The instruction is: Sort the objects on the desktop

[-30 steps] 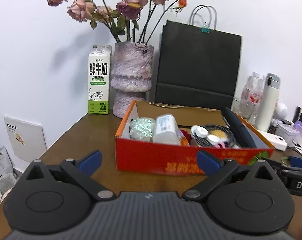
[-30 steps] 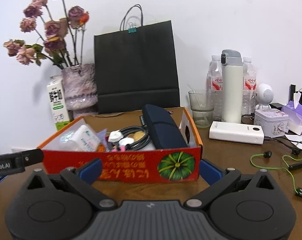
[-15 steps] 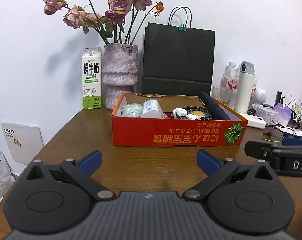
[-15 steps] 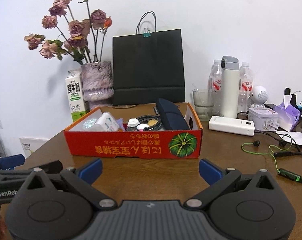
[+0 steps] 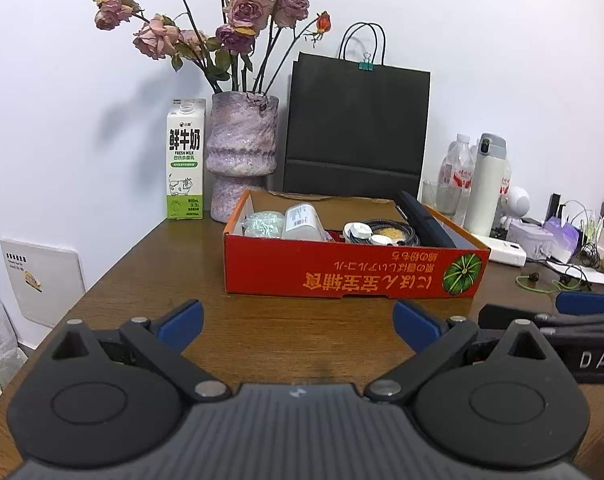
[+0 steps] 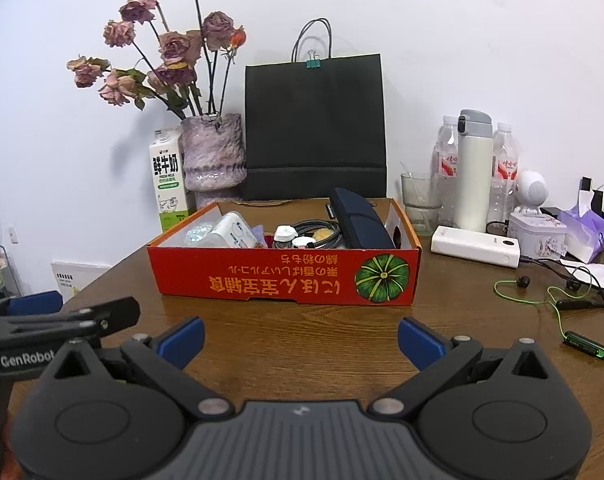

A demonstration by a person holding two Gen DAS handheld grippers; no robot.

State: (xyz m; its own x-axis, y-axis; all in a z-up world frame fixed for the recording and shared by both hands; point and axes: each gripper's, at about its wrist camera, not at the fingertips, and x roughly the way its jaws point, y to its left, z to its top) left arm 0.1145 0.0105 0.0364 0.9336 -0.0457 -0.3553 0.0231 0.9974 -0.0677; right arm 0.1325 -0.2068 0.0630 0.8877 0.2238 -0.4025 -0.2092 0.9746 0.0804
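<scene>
A red cardboard box stands on the brown wooden table. Inside lie a white bottle, a shiny wrapped item, a coiled dark cable and a dark blue case leaning at the box's right end. My left gripper is open and empty, a short way in front of the box. My right gripper is likewise open and empty, facing the box's front wall. Each gripper shows at the edge of the other's view.
Behind the box stand a milk carton, a purple vase of dried roses and a black paper bag. At the right are a white flask, water bottles, a glass, a white power bank, a tin and green earphones.
Both grippers have drawn back from the box, which looks smaller than a second ago. Both stay open and empty. The box's contents have not moved.
</scene>
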